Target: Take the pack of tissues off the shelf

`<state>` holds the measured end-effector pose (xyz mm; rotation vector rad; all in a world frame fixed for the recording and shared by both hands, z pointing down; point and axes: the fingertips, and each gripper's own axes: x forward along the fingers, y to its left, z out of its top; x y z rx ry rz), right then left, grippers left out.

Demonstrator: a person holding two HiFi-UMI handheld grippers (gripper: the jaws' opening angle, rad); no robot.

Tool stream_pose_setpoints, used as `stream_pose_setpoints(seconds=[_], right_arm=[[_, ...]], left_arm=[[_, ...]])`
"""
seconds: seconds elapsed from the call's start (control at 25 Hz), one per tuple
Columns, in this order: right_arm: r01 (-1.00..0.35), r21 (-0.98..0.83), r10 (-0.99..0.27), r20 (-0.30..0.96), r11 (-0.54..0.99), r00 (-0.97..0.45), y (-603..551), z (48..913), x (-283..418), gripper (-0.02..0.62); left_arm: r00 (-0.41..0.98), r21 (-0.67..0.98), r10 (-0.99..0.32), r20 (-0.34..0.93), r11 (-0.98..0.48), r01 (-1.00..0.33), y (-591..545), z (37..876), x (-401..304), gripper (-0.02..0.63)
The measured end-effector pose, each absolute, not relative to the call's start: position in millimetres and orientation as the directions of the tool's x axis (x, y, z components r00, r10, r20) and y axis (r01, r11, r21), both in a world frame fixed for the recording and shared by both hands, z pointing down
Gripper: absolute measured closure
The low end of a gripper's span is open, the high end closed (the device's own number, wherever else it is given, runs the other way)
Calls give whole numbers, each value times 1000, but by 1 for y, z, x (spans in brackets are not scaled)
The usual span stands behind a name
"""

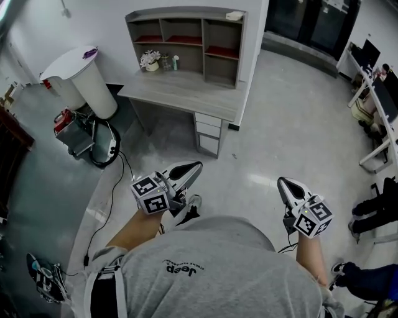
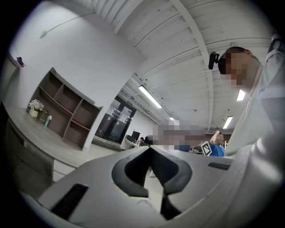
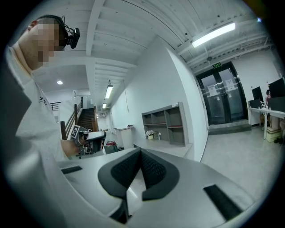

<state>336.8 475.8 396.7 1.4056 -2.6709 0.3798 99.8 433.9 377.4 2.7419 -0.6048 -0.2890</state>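
A small pale pack, apparently the tissues (image 1: 234, 15), lies on top of the grey shelf unit (image 1: 186, 43) at its right end. The shelf stands on a grey desk (image 1: 180, 93) well ahead of me. My left gripper (image 1: 196, 166) is held low in front of my body, jaws shut with nothing between them. Level with it on the other side, my right gripper (image 1: 282, 181) is also shut and empty. Both are far from the shelf. The shelf shows at the left of the left gripper view (image 2: 67, 111) and mid-distance in the right gripper view (image 3: 164, 122).
A flower pot (image 1: 150, 60) and a small bottle (image 1: 176, 62) stand in the shelf's lower left bay. Drawers (image 1: 208, 131) sit under the desk. A white bin (image 1: 87, 74), a red-topped box (image 1: 68, 127) and a black cable (image 1: 112, 186) lie left. Desks and seated people are at right.
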Motion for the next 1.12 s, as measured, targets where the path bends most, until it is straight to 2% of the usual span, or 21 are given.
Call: stream_pose_setpoints(seconds=[0.6,0.88,1.12], right_arm=[[-825,-152,-801,198,545,-565,213,370,222,572],[-836,-140,-812,197,531,-549,132,363,201,572],[-847,-156,-823,202,508,-530,84,368,209,572]], left_arm=[[902,367,-406,-150,-869,-331,177,372,0,592],[914,366,-379,-148,-879,-305,102,371,-24,593],[917,375,-375,-135,-876,-303,55,379,-27,593]])
